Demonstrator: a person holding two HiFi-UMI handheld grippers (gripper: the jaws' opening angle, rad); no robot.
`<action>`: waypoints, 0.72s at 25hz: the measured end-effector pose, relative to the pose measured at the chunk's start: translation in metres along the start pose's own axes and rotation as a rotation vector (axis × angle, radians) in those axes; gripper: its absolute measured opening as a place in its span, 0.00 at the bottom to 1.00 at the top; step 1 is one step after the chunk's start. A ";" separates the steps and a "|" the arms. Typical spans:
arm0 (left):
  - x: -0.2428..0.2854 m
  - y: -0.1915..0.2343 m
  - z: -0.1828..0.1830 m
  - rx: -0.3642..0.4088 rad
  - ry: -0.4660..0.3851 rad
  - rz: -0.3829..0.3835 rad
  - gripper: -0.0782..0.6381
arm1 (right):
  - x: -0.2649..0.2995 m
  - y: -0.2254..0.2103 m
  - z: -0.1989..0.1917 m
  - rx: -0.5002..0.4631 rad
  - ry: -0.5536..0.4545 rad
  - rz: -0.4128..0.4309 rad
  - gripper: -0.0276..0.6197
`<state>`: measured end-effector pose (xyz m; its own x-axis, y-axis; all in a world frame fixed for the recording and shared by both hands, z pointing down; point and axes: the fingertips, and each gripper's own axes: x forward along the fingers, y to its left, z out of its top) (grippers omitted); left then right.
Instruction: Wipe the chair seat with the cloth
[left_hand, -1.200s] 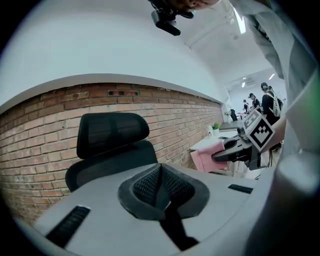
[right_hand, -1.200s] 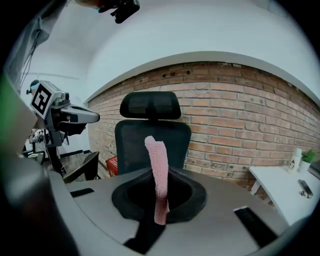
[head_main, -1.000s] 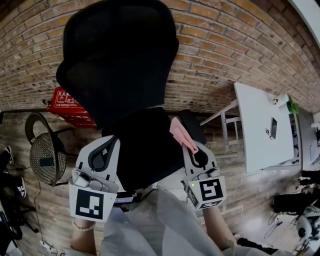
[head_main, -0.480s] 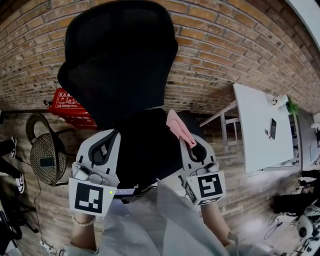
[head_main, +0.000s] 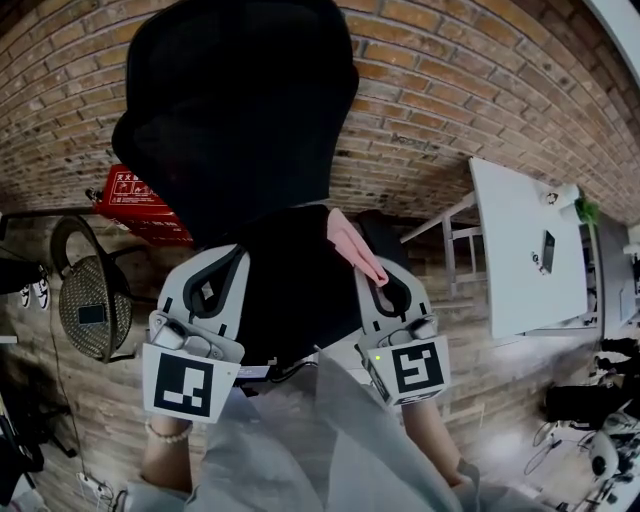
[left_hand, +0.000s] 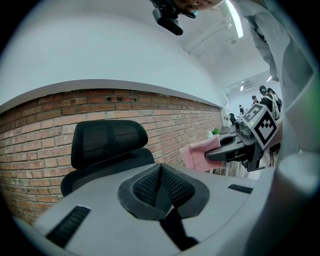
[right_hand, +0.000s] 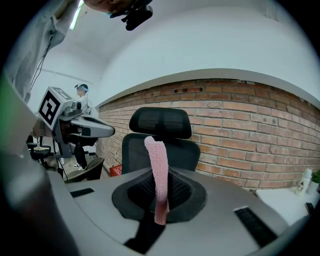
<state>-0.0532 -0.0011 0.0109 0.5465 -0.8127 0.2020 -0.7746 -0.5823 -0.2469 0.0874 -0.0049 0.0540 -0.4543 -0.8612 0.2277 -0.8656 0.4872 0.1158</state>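
A black office chair stands before me in the head view, its mesh backrest (head_main: 240, 110) toward the brick wall and its seat (head_main: 295, 285) between my two grippers. My right gripper (head_main: 378, 285) is shut on a pink cloth (head_main: 352, 245), which sticks out over the seat's right edge. The right gripper view shows the cloth (right_hand: 159, 170) rising upright from the shut jaws, with the chair (right_hand: 160, 135) behind it. At the seat's left edge, my left gripper (head_main: 222, 265) is shut with nothing in it. The left gripper view shows the chair (left_hand: 107, 142) and the cloth (left_hand: 200, 152).
A white table (head_main: 525, 250) with a phone (head_main: 546, 255) stands to the right. To the left are a red crate (head_main: 135, 205) against the wall and a wicker chair (head_main: 90, 305). The brick wall runs right behind the backrest.
My right gripper has carried the pink cloth a little farther over the seat toward the backrest. The left gripper has edged forward beside the seat.
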 end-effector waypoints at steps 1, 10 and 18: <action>0.000 0.000 -0.001 -0.003 0.001 -0.001 0.13 | 0.000 0.001 0.000 -0.001 -0.001 0.000 0.12; -0.001 -0.004 -0.001 0.022 -0.006 -0.015 0.13 | 0.000 0.007 0.000 0.000 0.000 0.002 0.12; -0.008 -0.007 0.000 0.035 -0.010 -0.018 0.13 | -0.006 0.012 0.000 0.000 0.003 0.001 0.12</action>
<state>-0.0526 0.0096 0.0106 0.5634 -0.8023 0.1972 -0.7532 -0.5969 -0.2766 0.0798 0.0065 0.0544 -0.4547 -0.8603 0.2306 -0.8650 0.4882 0.1159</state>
